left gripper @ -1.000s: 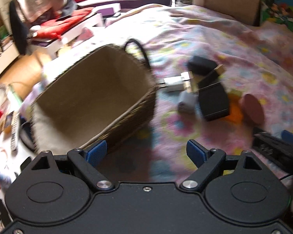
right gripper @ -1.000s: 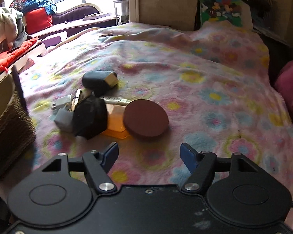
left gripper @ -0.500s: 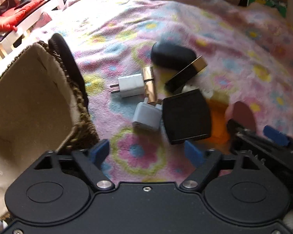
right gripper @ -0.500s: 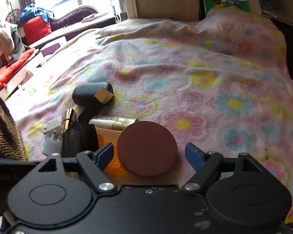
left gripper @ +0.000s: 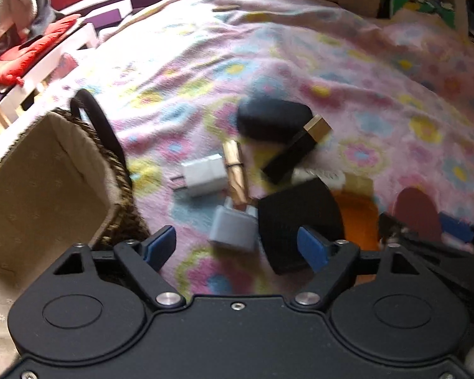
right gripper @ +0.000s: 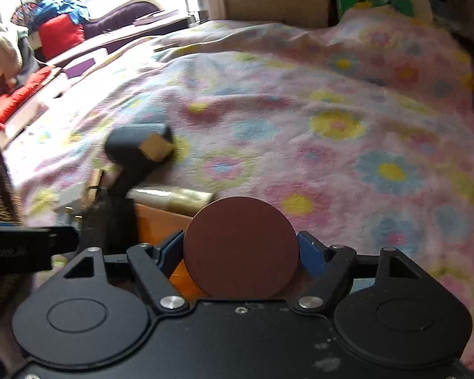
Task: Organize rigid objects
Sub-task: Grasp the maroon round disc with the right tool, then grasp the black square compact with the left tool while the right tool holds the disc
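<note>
The flat round maroon disc [right gripper: 240, 248] lay on the flowered pink bedspread [right gripper: 331, 126], leaning over an orange block [right gripper: 154, 224]. A second before it sat well ahead of the right claw [right gripper: 240, 249]; now it stood between the closing jaws, contact unclear. The left claw [left gripper: 235, 246] was opening, empty, over a grey plug adapter [left gripper: 233, 229], the woven lined basket [left gripper: 47, 189] leftward.

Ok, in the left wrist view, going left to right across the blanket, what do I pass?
Basket → white charger → gold clip → black square box → orange box → maroon round disc.
</note>
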Tool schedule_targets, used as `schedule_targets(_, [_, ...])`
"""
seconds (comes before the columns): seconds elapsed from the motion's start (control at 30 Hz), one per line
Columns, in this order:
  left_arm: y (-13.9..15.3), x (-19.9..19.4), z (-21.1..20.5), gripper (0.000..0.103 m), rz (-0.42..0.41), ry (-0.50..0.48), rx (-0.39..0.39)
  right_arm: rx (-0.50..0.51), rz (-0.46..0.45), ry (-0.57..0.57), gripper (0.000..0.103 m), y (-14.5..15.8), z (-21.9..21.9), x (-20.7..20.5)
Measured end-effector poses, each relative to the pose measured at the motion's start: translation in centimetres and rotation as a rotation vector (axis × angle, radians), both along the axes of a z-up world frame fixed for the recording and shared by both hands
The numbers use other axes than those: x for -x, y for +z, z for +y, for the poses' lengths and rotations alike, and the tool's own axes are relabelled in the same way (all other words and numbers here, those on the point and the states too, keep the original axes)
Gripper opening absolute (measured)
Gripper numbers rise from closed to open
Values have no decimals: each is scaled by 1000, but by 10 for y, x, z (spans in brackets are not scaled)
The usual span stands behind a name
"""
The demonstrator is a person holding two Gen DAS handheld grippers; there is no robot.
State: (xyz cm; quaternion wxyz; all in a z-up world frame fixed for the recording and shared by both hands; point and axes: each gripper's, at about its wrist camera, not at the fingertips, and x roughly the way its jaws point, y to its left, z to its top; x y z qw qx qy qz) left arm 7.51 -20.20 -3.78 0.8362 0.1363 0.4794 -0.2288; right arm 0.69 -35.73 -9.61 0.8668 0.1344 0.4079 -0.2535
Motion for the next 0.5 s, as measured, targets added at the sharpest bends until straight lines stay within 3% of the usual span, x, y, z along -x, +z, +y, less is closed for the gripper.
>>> schedule_targets(0.17, [-4,17,-15,79,4,-35,21,77,10,-75,76,7,-11,25])
schedule_targets(0.37, [-2,18,-14,81,96,5,177,137,28,-96,76,7,-16,50])
schedule_targets(0.5, [-5,18,-18,81,107,31,213,124,41,-103,76,-4,-18,54])
